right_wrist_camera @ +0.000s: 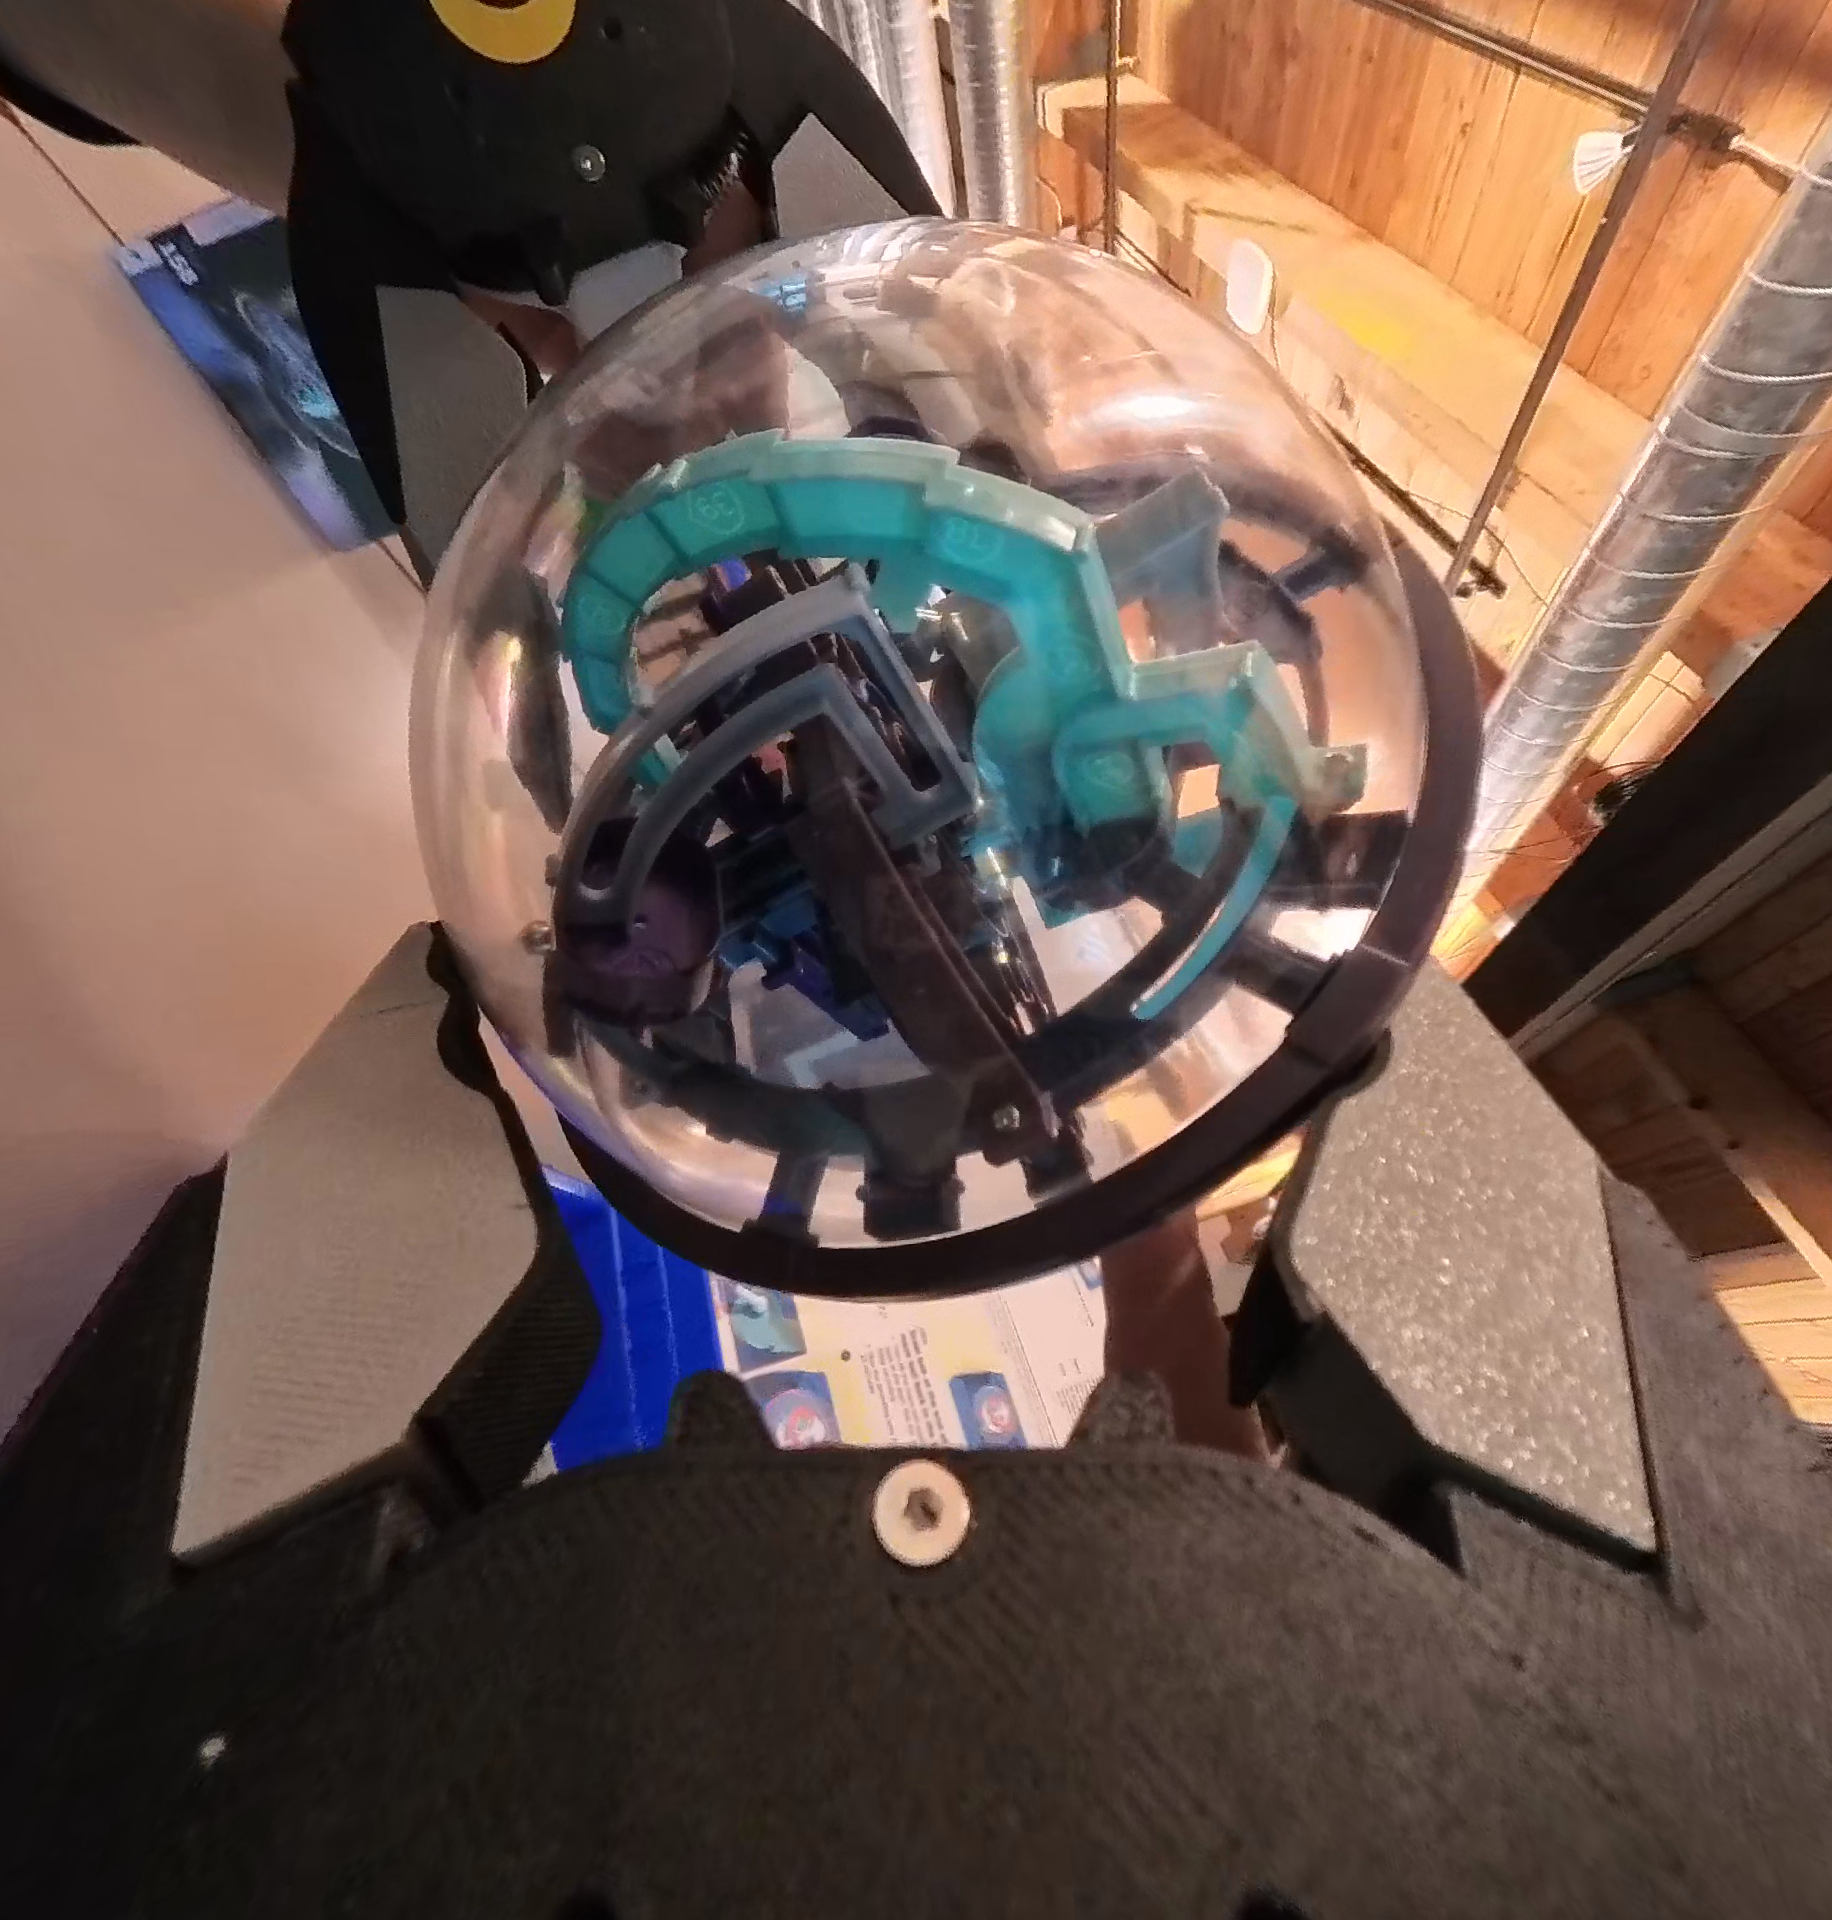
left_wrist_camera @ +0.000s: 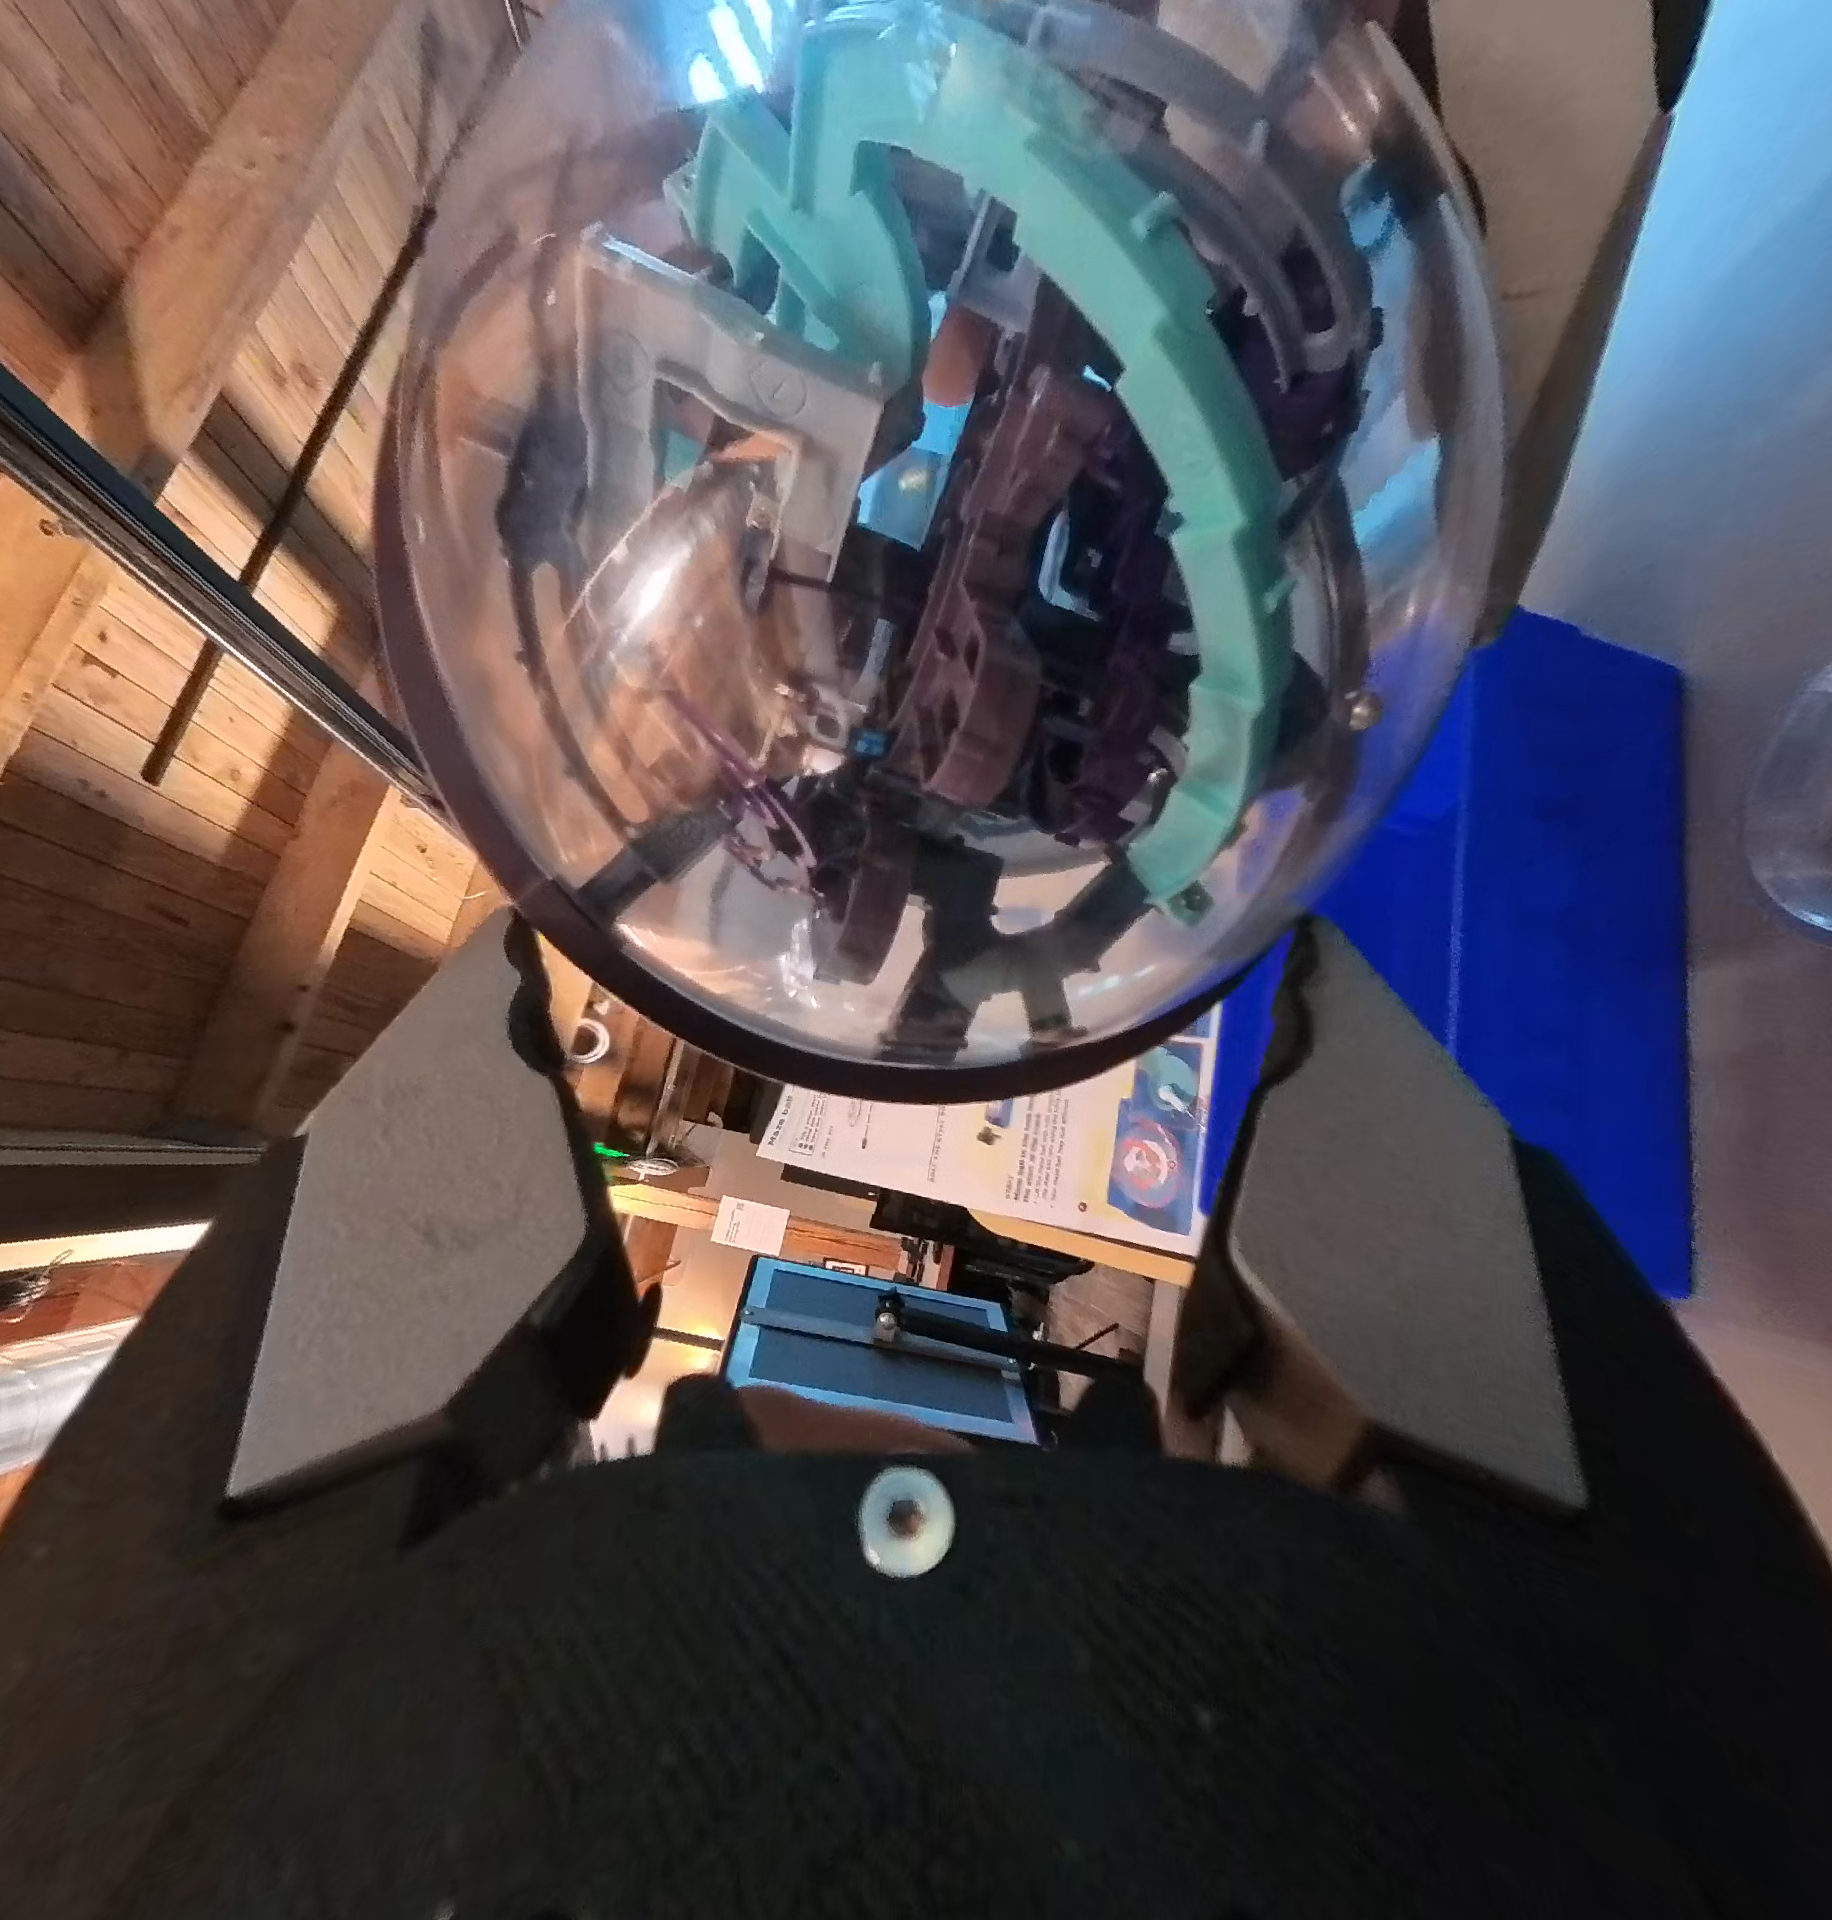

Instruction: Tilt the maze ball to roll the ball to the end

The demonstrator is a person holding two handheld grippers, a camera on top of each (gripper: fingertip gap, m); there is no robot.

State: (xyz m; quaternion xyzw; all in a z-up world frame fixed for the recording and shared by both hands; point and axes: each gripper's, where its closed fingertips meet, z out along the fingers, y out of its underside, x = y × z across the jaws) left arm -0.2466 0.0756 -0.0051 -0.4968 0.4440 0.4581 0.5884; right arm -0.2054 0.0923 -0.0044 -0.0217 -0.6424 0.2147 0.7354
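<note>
grip: both grippers (left_wrist_camera: 907, 956) (right_wrist_camera: 907, 987) clamp the maze ball (right_wrist_camera: 891, 727), fingertips on its shell
tip: tilt slowly so the steel ball (right_wrist_camera: 534, 938) doesn't drop off

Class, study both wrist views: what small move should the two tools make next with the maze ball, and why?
Probably a slight, slow tilt. Both tools, left and right, clamp the clear maze ball in the air, and a small steel ball sits low against the shell beside the grey track.
</note>
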